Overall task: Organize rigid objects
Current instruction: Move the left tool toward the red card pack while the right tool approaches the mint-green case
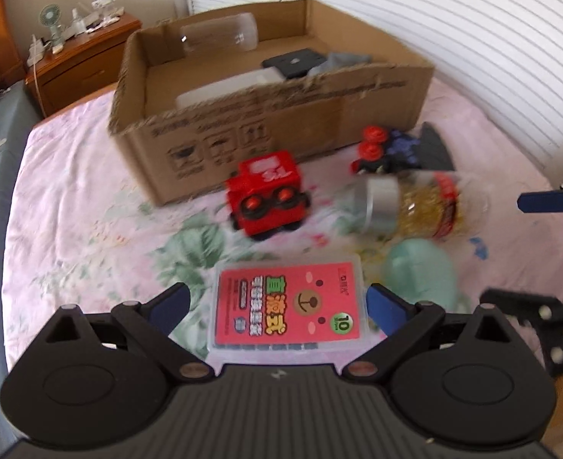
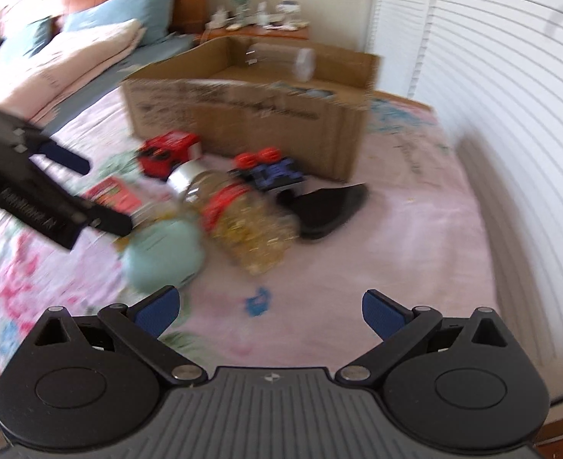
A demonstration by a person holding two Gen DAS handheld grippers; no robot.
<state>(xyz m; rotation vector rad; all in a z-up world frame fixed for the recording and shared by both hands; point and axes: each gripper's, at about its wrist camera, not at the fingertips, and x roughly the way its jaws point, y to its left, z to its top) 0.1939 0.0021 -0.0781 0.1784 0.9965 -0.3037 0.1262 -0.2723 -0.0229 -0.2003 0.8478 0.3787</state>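
Observation:
My left gripper (image 1: 279, 304) is open, and its blue fingers straddle a clear flat case with a red label (image 1: 289, 306) that lies on the floral bedsheet. Beyond the case are a red toy truck (image 1: 266, 195), a jar of gold contents with a silver lid (image 1: 407, 202) lying on its side, a pale green rounded object (image 1: 419, 271), a blue toy car with red wheels (image 1: 388, 153) and a black fan-shaped piece (image 1: 434, 149). My right gripper (image 2: 272, 308) is open over bare sheet, short of the jar (image 2: 235, 210) and the green object (image 2: 163, 252).
An open cardboard box (image 1: 281, 114) stands behind the toys and holds a clear bottle (image 1: 220, 36), a black item (image 1: 293, 63) and a white container (image 1: 228, 91). White louvred doors (image 2: 511, 114) run along the right. A wooden nightstand (image 1: 82, 57) and pillows (image 2: 90, 49) are at the back left.

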